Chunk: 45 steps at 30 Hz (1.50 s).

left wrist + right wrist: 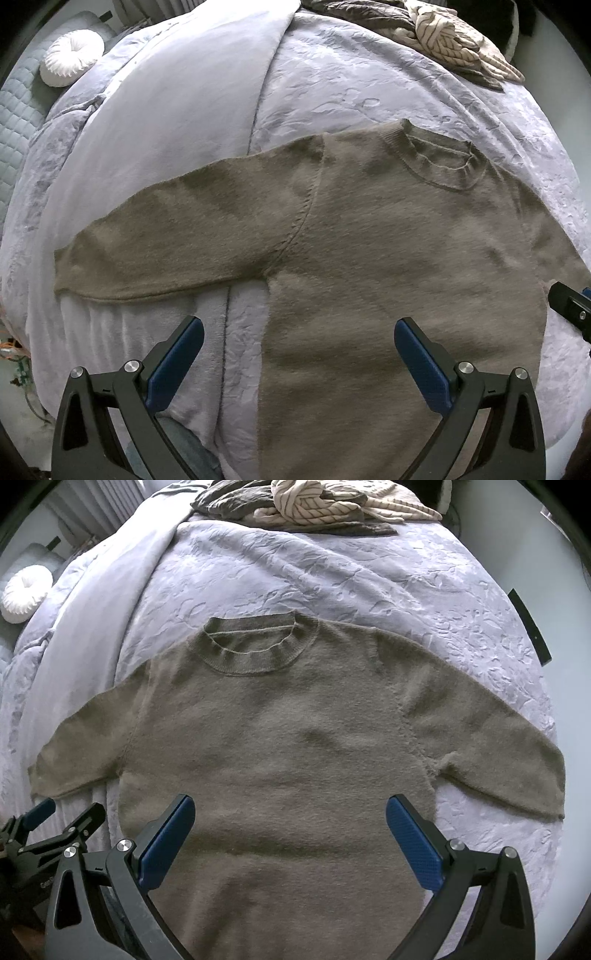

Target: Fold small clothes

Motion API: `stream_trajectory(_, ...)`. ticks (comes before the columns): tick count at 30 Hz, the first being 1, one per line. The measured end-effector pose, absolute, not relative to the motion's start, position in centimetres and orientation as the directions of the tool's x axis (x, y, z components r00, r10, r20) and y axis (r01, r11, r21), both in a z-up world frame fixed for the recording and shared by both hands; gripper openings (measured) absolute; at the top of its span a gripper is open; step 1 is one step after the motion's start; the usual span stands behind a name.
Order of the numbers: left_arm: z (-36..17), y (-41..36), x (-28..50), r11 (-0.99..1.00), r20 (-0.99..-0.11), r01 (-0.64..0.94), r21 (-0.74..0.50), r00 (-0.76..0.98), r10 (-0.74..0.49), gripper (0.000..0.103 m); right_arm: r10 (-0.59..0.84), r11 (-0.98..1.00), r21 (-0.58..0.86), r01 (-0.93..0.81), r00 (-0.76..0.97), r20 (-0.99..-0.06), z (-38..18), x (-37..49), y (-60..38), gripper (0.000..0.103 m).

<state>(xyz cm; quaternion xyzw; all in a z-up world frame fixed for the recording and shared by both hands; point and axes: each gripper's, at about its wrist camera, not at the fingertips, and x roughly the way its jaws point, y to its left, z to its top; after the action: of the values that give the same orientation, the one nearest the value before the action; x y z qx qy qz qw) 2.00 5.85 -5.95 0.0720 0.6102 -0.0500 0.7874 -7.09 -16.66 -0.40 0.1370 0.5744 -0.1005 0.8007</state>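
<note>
The sweater (280, 738) lies flat and face up on the bed (332, 576), collar away, both sleeves spread out to the sides, so folding seems not yet begun. The left claw (299, 347) and right claw (290, 821) both hover spread wide over the lower body, holding nothing. The next move likely calls for pinching a sleeve (155, 243) near its cuff and laying it across the chest.
</note>
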Motion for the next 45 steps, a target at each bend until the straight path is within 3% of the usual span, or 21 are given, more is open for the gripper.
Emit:
stream_trajectory(23,-7.8,9.2,2.9,0.992,-0.973,0.12,0.025,0.23,-0.003,0.103,-0.032,0.961,0.059,0.272,0.319,-0.947,-1.6,-5.4,-13.0,0.103)
stream_trajectory(36,-10.0,15.4,3.5,0.991,-0.943,0.053,-0.126,0.304,-0.136,0.103,0.019,0.976,0.08,0.205,0.285,-0.958,-5.4,-4.1,-8.2,0.103)
stream_trajectory(40,-10.9,19.6,4.2,0.986,-0.927,-0.018,-0.166,0.345,-0.15,0.103,0.047,0.982,0.095,0.165,0.273,-0.961,-6.5,-3.8,-6.3,0.103)
stream_trajectory(45,-12.4,27.6,4.9,0.953,-0.907,-0.224,-0.206,0.409,-0.1,0.103,0.073,0.99,0.103,0.096,0.273,-0.959,-7.3,-3.3,-3.5,0.103)
